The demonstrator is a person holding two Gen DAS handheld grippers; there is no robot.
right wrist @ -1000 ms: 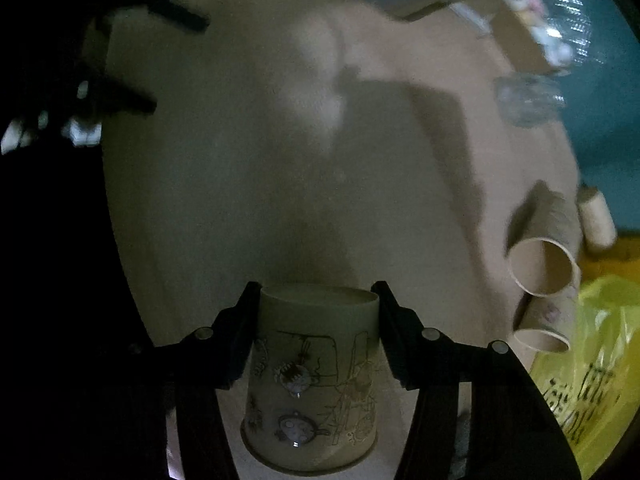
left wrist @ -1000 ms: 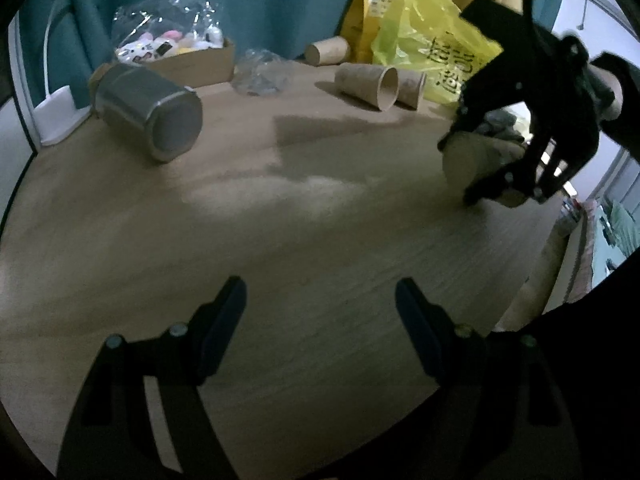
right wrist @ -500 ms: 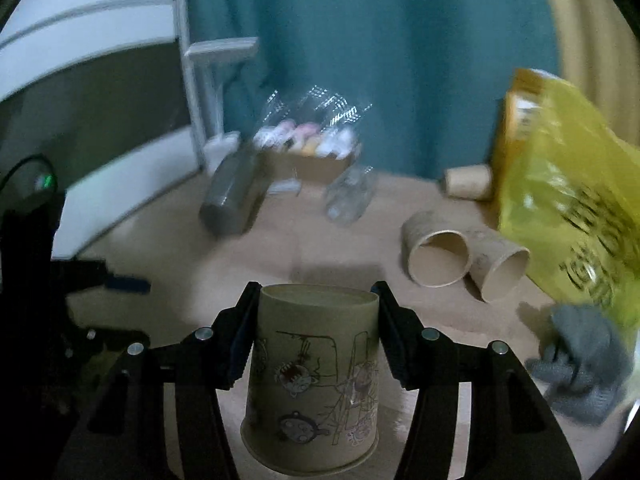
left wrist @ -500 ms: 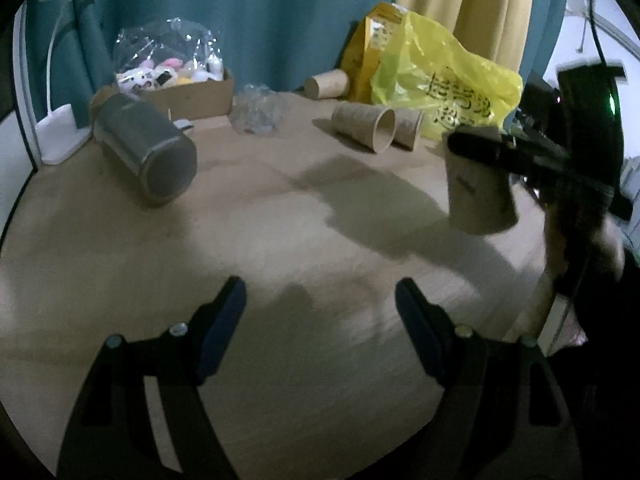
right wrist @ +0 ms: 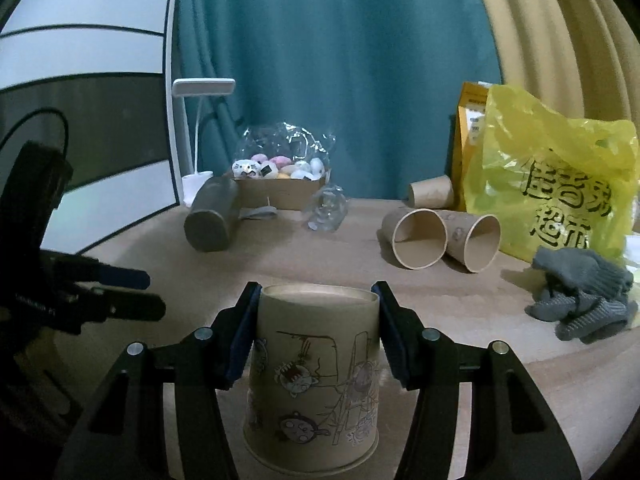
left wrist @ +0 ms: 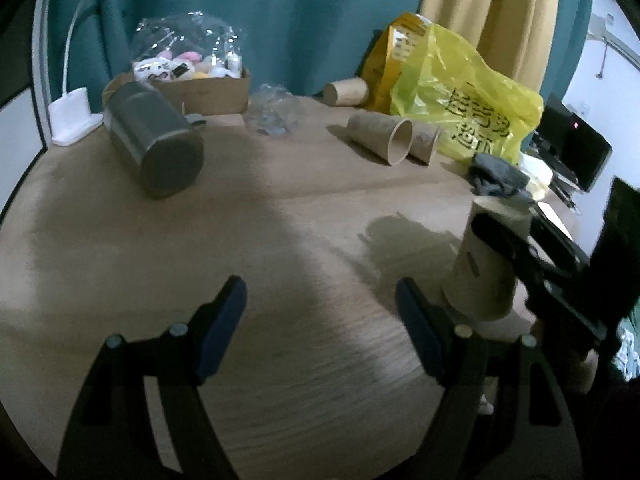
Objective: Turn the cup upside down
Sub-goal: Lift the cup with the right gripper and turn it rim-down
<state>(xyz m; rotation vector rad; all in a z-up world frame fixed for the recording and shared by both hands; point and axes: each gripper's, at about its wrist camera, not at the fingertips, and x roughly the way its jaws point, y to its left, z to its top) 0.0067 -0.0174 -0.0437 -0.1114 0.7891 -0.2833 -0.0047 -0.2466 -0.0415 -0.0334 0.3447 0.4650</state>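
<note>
Between the jaws of the right gripper (right wrist: 316,330) stands the paper cup (right wrist: 314,376), clamped on both sides near its narrower closed end, which faces up; its wider rim points down toward the table (right wrist: 460,280). Cartoon drawings run over its side. From the left wrist view the same cup (left wrist: 482,264) appears at the right edge of the table (left wrist: 200,260), wide end down, at or just above the wood; whether it touches cannot be told.

The left gripper (left wrist: 320,320) hovers over bare wood with its jaws spread wide and nothing between them. In the right wrist view it (right wrist: 136,292) shows at the left edge, well apart from the cup.

Farther back, two more paper cups lie on their sides, touching each other, mouths toward the right camera: one (right wrist: 416,238) to the left, the other (right wrist: 474,242) beside it. A third cup (right wrist: 430,191) lies behind them against a yellow plastic bag (right wrist: 556,184). A grey glove (right wrist: 580,296) is crumpled near the right edge. A dark metal tin (right wrist: 212,220) lies on its side at the left, in front of a cardboard box (right wrist: 280,196) of small toys under clear wrap. A white desk lamp (right wrist: 196,128) stands behind, and a crumpled clear bag (right wrist: 326,208) lies near the box.
</note>
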